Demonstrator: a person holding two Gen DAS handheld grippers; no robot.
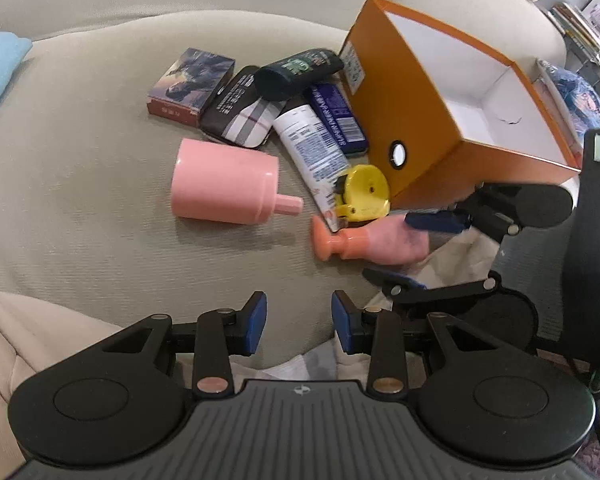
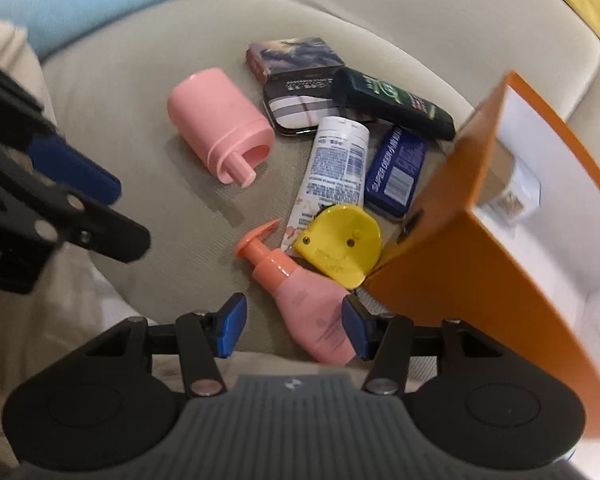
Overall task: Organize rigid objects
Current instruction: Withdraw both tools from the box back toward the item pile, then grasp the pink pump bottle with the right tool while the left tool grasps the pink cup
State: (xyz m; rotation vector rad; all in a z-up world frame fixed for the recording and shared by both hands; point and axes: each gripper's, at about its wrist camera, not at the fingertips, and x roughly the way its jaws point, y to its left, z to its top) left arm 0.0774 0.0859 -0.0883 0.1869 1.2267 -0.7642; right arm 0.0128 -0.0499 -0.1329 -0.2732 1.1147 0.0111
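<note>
1. Nearest in the right wrist view, the right gripper [image 2: 294, 328] stands about half open over the near edge of the couch cushion [image 2: 140, 80]. The body of the pink pump bottle [image 2: 312, 308] lies between its blue pads, against the right pad; the left pad stands clear, so no grip is made.
2. Nearest in the left wrist view, the left gripper [image 1: 299, 322] hangs with its jaws partly open and nothing between them, over bare cushion to the near left of the pile.
3. That pump bottle lies on its side, nozzle pointing far-left, its shoulder under the yellow tape measure [image 2: 340, 246]. It looks like light, smooth plastic, stiff enough to squeeze. The best hold is likely across the wide body, not the thin neck.
4. Just beyond, a white tube [image 2: 332, 164] slants away, and left of it a pink cylindrical container [image 2: 220, 136] lies well apart on its side; round and slick, it may roll.
5. Farther, a blue tin [image 2: 398, 170], a dark green bottle [image 2: 392, 104], a plaid-patterned case [image 2: 300, 110] and a picture-printed box [image 2: 296, 58] crowd together.
6. At the right, the orange box [image 2: 440, 248] stands open beside the pile, likely the place for everything.
</note>
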